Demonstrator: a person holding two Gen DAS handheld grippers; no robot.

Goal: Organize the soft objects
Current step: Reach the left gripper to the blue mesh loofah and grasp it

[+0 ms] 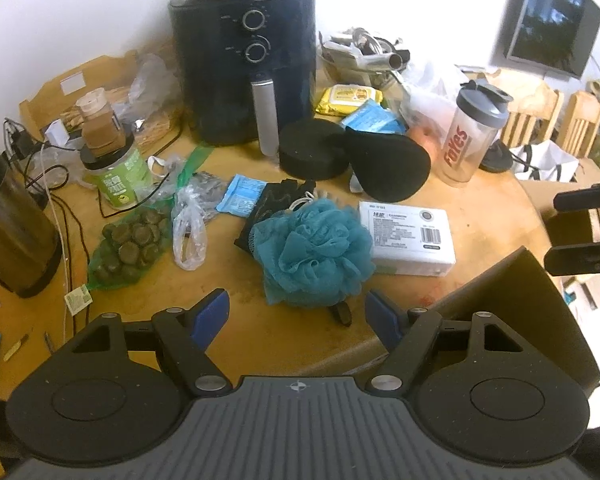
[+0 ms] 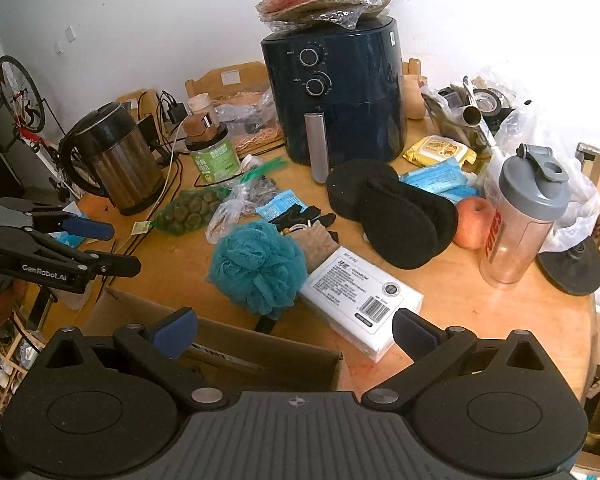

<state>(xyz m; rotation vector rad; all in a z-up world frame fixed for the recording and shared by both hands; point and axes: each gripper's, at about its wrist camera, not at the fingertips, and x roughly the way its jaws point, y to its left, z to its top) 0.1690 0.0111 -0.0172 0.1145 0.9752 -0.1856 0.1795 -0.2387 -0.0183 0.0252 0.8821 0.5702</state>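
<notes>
Two grippers: both stood wide open and held nothing.
Left gripper: hovered over bare wood at the near table edge, the teal loofah just beyond its fingertips.
Loofah: lay mid-table, touching the white box on its right and partly covering black gloves.
Cardboard box: open at the table's near edge; inside mostly hidden.
Right gripper: hung above that box's rim.
Black round pads: overlapped, half hiding an apple.
Far right: open wood before the shaker bottle.
</notes>
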